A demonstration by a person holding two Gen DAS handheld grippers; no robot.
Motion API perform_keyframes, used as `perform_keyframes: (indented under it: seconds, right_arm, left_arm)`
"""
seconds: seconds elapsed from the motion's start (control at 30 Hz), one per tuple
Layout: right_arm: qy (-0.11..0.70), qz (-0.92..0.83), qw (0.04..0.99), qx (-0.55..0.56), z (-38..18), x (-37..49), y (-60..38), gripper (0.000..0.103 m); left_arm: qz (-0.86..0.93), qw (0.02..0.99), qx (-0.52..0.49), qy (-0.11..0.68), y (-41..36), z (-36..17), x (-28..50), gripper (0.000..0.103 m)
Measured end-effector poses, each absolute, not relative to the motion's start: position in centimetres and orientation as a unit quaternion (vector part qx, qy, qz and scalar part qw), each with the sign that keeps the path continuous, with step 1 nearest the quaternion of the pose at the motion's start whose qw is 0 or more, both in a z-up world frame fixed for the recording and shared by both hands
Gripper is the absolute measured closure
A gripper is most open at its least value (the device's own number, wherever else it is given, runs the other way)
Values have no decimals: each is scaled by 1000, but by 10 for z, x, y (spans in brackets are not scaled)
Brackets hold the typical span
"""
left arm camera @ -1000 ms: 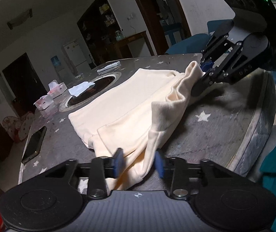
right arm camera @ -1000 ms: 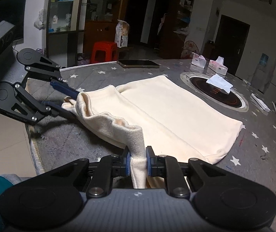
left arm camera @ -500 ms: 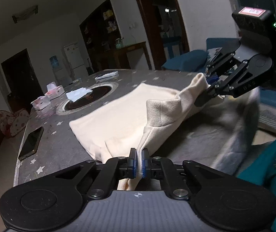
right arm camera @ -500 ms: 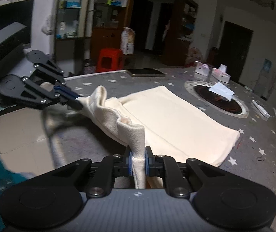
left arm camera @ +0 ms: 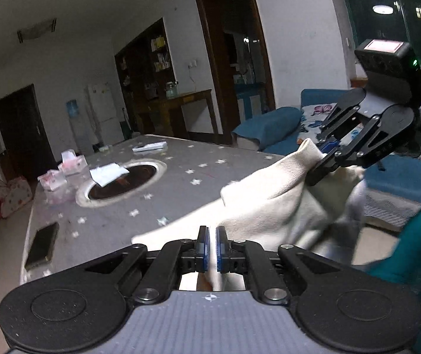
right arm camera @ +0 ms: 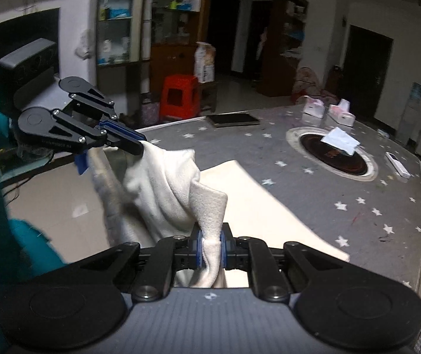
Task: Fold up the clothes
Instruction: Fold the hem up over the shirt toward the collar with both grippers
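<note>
Jaws on the left gripper [left arm camera: 210, 249] are now clamped on a pinch of the cream garment [left arm camera: 272, 206]; a second ago they stood wide apart around that same edge, half a second ago they had already closed. Right gripper [right arm camera: 210, 249] is squeezed tight on its own thick fold of the cloth, same as a second ago.

Both grippers have come up since then. Near edge of the garment, which lay slumped on the bench [left arm camera: 139, 206] a second ago, now hangs off the two grips as a raised ridge between them, with loose cloth drooping below the left grip over the bench edge. Far half of the garment is flat on the bench in the right wrist view, short of the round dark inset [right arm camera: 332, 153].

What it means: grasp phase is done, lift is under way. My read is the next move is carrying that held edge forward over the flat half to make the fold. Risk as I see it: the cloth between the grips is bunched, not taut, so the fold may land wrinkled unless the grippers spread apart first.

Phone [left arm camera: 42, 245], tissue boxes [left arm camera: 63, 171] and the white paper [left arm camera: 108, 173] on the inset sit well clear of the garment.
</note>
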State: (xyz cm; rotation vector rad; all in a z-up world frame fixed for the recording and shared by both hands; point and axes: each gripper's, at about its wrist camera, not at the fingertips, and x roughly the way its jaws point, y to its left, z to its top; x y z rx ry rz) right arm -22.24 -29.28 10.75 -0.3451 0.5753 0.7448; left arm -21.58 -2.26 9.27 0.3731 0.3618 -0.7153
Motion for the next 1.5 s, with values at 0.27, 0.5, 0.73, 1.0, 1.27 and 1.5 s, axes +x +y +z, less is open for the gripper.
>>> perform_keyframes:
  seconds: [0.27,0.5,0.73,1.0,1.27,1.5]
  right_arm:
    - [277,312,894,-161,100,-152,-299,93]
    - [290,252,911,-151,63,-79,-301,92]
    - [314,204,919,-125,19,-51,-304,74]
    - [311,213,923,-80,35,-60,-306,74]
    - [346,233,907,-57,21,-37,-281,75]
    - [339,228,912,-44,22,-39,-290,76]
  left_arm:
    - [-322,905,205,188,-52,83,-128,98]
    - [-262,915,234,199,-90,49,-60,97]
    - [-198,926,209,246,-93,12,-26,93]
    - [-222,932,157,240,-86,39,-65,91]
    - [-262,914,153,271,-109,35,-67,89]
    - [-253,899,165,316,-125,30,-24,89]
